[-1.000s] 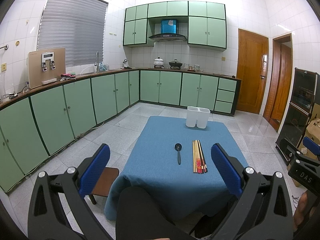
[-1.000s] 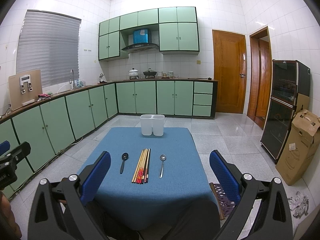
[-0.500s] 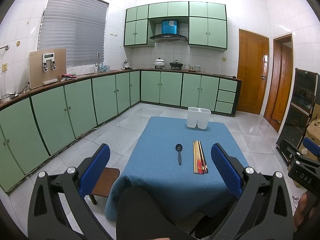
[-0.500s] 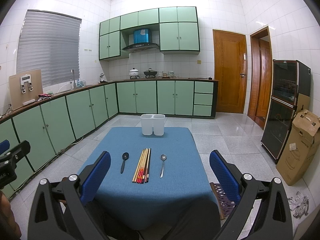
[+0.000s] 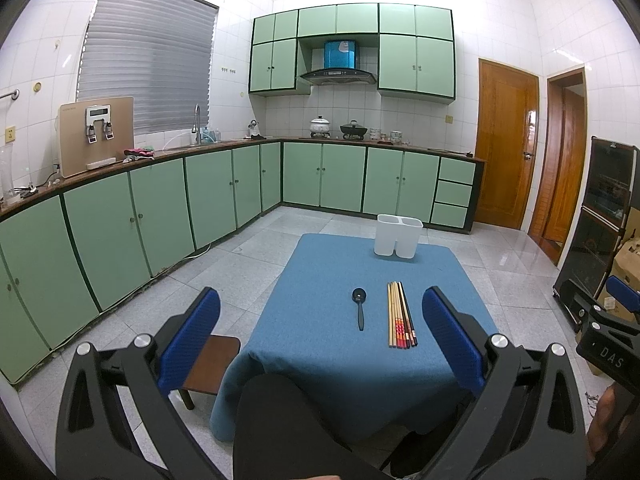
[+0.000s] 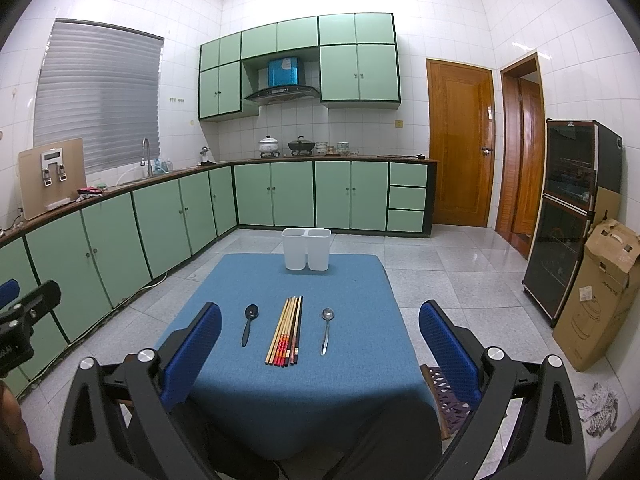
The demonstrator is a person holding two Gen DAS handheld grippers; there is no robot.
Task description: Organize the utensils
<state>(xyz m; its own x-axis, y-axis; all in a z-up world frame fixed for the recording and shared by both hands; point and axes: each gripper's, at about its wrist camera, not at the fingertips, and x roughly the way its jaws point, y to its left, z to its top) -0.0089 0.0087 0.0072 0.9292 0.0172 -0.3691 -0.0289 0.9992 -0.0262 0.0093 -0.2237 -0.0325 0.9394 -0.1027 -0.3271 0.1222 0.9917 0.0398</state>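
Left gripper (image 5: 320, 344) is held above the near table edge, jaws spread wide, nothing between them. On the blue tablecloth (image 5: 320, 352) a black spoon (image 5: 359, 307) lies just left of a chopstick bundle (image 5: 401, 315), apart from it. A white two-compartment holder (image 5: 398, 236) stands upright at the far edge.

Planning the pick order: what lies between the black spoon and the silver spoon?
A bundle of chopsticks, between black spoon and silver spoon, in the right wrist view.
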